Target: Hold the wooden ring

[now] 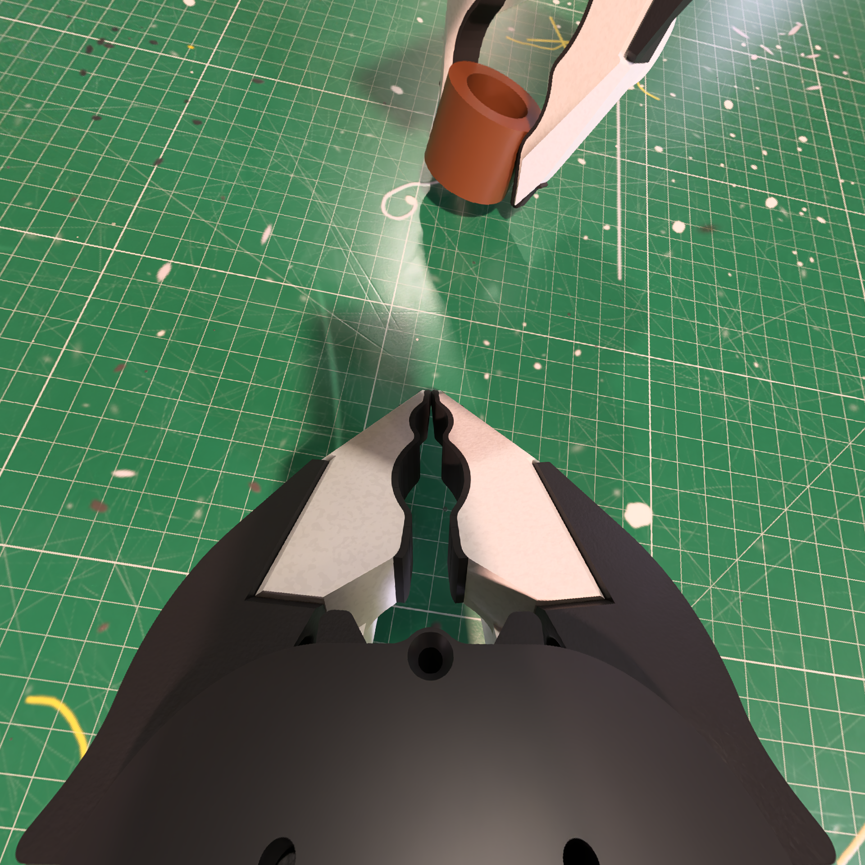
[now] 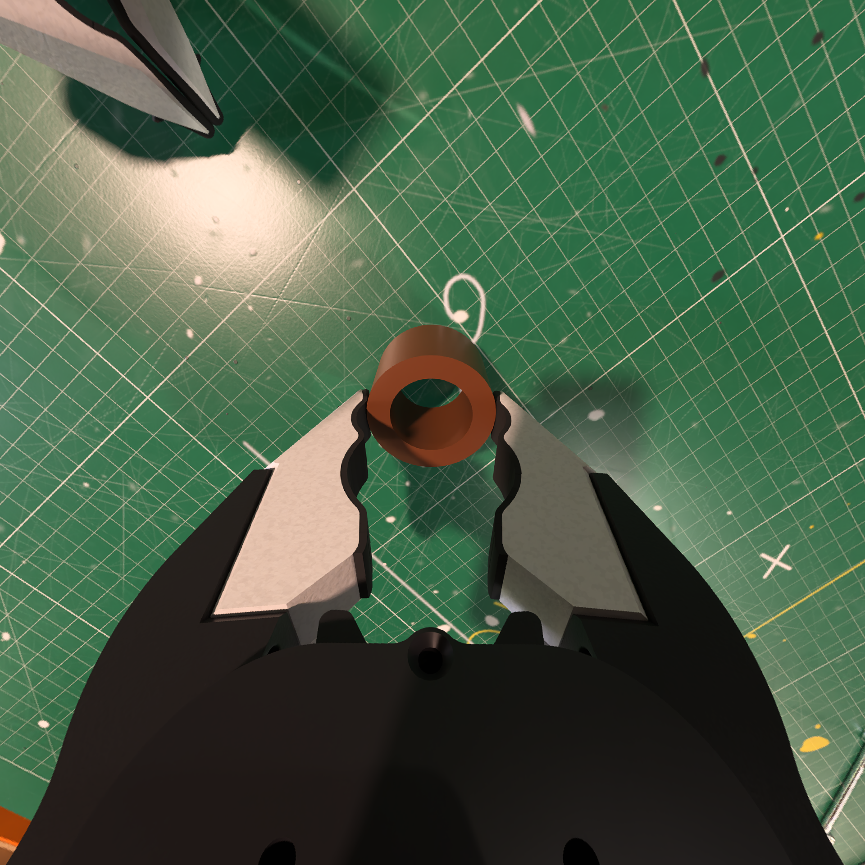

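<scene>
Two grippers over one green mat

We see the cutting mat (image 1: 187, 327) beneath both. Our right gripper (image 2: 430, 405) clamps the wooden ring (image 2: 430, 412) at its fingertips, above the mat. Our left gripper (image 1: 431, 393), fingers pressed together, holds nothing.

You see the ring (image 2: 430, 412) in plain reddish brown, darker inside its bore. The mat (image 1: 187, 281) is green with a pale grid, fine scratches, white and dark flecks, some yellow scribbles. Both grippers, left (image 1: 431, 398) and right (image 2: 430, 402), have black bodies, off-white fingers (image 2: 299, 529), black inner edging.
</scene>
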Available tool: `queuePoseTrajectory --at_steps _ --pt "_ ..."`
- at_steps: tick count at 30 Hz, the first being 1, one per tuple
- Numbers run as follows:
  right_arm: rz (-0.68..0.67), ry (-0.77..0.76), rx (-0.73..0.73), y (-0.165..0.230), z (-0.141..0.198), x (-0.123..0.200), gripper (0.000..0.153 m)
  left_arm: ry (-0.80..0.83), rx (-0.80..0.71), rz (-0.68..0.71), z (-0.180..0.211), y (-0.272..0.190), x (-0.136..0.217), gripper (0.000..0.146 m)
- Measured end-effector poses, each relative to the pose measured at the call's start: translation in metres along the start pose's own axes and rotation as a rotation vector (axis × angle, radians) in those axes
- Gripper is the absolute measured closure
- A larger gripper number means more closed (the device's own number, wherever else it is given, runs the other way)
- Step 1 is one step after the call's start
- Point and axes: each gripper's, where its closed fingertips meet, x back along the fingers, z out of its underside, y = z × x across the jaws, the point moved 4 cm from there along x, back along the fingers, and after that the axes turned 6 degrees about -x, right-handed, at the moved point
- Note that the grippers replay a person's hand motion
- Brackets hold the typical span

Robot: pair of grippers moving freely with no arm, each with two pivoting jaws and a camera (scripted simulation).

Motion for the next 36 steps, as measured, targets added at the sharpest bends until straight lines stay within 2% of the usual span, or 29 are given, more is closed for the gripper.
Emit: queuePoseTrajectory --at_steps 3,6,7,9,10,12,13,15,18,20,21,23,24,26,29,30,31,32,34,35,36 --pt "0.022 -0.009 -0.023 -0.006 -0.001 0.001 0.101 0.000 -0.002 -0.001 0.000 0.000 0.000 0.146" --pt "0.127 0.017 -0.119 -0.025 0.001 0.000 0.101 0.000 -0.002 -0.001 0.000 0.000 0.000 0.146" --pt "0.100 0.006 -0.155 -0.024 -0.001 -0.001 0.101 0.000 -0.002 -0.001 0.000 0.000 0.000 0.146" --pt "-0.060 -0.029 -0.160 -0.013 -0.007 -0.002 0.101 0.000 -0.002 0.000 0.000 0.000 0.000 0.146" --pt "-0.084 -0.025 -0.167 -0.014 -0.008 -0.002 0.101 0.000 -0.002 0.000 0.000 0.000 0.000 0.146" --pt "0.111 0.059 -0.202 -0.034 -0.004 -0.002 0.101 0.000 -0.003 0.000 0.000 0.000 0.000 0.146" --pt "0.117 0.063 -0.205 -0.033 -0.007 -0.003 0.101 0.000 -0.003 0.000 0.000 0.000 0.000 0.146" --pt "-0.011 0.030 -0.157 -0.022 -0.016 -0.005 0.101 0.000 -0.004 0.000 0.000 -0.001 0.000 0.146" --pt "0.118 0.080 -0.203 -0.034 -0.019 -0.007 0.101 0.000 -0.001 0.001 0.000 -0.001 0.000 0.146" --pt "0.052 0.067 -0.171 -0.027 -0.025 -0.008 0.101 0.000 -0.004 0.001 0.000 -0.001 0.000 0.146" --pt "0.062 0.070 -0.147 -0.027 -0.026 -0.009 0.101 0.001 -0.005 0.002 0.000 -0.001 0.000 0.146" --pt "0.145 0.097 -0.200 -0.033 -0.029 -0.009 0.101 0.000 -0.003 0.005 0.000 -0.001 0.000 0.146" --pt "0.130 0.100 -0.206 -0.030 -0.031 -0.010 0.101 0.000 -0.002 0.006 0.000 -0.001 0.000 0.146" --pt "0.030 0.090 -0.128 -0.016 -0.035 -0.011 0.101 0.001 -0.004 0.006 0.001 -0.001 0.000 0.146" --pt "0.214 0.153 -0.196 -0.032 -0.034 -0.009 0.101 0.002 -0.009 0.003 0.001 -0.001 0.000 0.146" --pt "0.187 0.148 -0.190 -0.027 -0.037 -0.011 0.101 0.002 -0.012 0.001 0.001 -0.001 0.000 0.146" --pt "0.082 0.129 -0.151 -0.015 -0.041 -0.012 0.101 0.003 -0.015 -0.004 0.001 -0.001 0.000 0.146" --pt "0.042 0.110 -0.124 -0.012 -0.043 -0.013 0.101 0.004 -0.018 -0.009 0.001 -0.001 0.000 0.146" --pt "0.165 0.140 -0.179 -0.023 -0.044 -0.013 0.101 0.004 -0.018 -0.012 0.001 -0.001 0.000 0.146" --pt "0.175 0.144 -0.209 -0.024 -0.045 -0.013 0.101 0.004 -0.018 -0.012 0.001 -0.001 0.000 0.146" --pt "0.109 0.129 -0.198 -0.018 -0.048 -0.015 0.101 0.004 -0.018 -0.011 0.001 -0.001 0.000 0.146"
